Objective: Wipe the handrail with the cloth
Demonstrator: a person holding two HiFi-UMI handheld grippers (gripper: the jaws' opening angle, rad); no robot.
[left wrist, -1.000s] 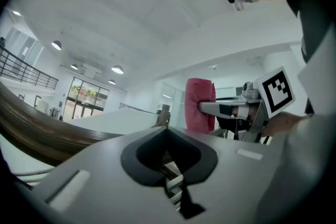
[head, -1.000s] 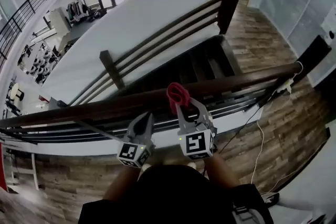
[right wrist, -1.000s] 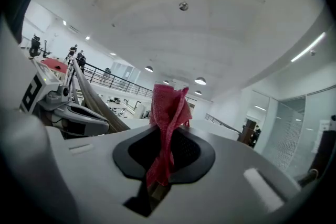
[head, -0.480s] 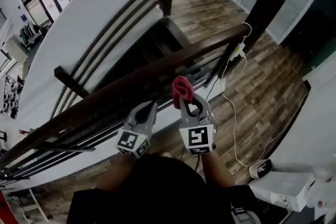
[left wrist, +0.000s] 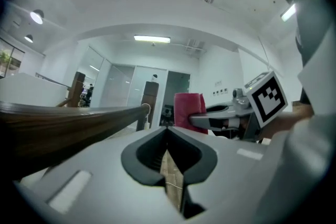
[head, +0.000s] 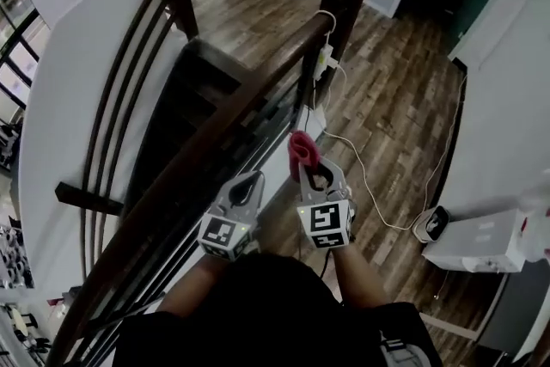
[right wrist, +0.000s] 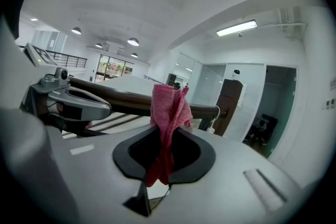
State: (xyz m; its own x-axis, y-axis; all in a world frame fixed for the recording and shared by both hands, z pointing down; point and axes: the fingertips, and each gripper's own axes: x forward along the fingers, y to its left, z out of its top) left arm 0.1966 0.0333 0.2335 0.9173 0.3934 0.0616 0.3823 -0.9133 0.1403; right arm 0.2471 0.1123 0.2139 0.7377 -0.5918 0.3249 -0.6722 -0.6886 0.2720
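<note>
Both jaws of the right gripper (head: 308, 172) pinch the fuzzy red cloth (head: 301, 152). The long dark brown wooden handrail (head: 215, 137) is near, at the cloth's ten o'clock. The left gripper (head: 247, 182) is closed on nothing.

Left of the left hand-held gripper (head: 249, 182) the handrail (head: 228, 125) runs off-frame; the right hand-held gripper (head: 311, 170) hides part of the cloth (head: 301, 152).
</note>
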